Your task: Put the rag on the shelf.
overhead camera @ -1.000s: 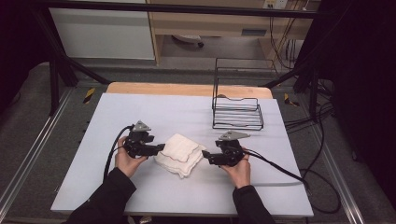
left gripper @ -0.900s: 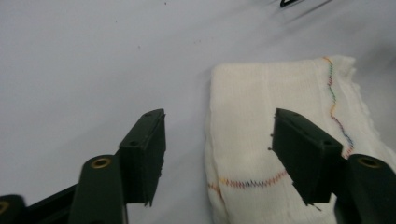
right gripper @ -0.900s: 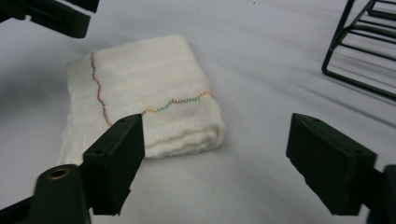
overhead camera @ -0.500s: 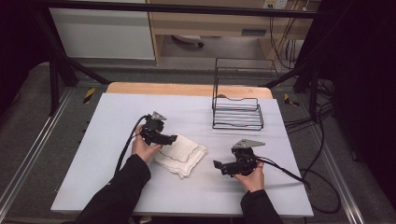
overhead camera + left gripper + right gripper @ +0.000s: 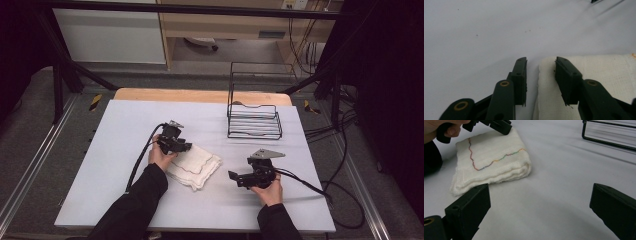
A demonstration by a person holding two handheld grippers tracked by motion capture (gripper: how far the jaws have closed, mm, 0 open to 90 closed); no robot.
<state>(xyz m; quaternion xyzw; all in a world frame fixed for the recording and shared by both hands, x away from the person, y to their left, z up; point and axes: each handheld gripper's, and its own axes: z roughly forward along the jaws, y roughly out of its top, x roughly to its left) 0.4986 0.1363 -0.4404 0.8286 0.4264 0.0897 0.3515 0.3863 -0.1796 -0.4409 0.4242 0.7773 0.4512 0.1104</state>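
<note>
Left gripper (image 5: pixel 541 62) part-open, astride the folded cloth (image 5: pixel 195 167) edge; may snag one layer; right gripper (image 5: pixel 539 202) wide, empty.

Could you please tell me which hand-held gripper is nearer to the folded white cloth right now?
Left. The left hand-held gripper is at the folded cloth, its open jaws straddling the cloth's far edge. The right hand-held gripper sits open on the table to the cloth's right, apart from it.

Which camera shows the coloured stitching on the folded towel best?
The right gripper view: the folded towel lies whole ahead, its rainbow stitch line sharp. The high view shows the towel small, the stitching a faint dark line. The left gripper view shows plain weave at one edge.
</note>
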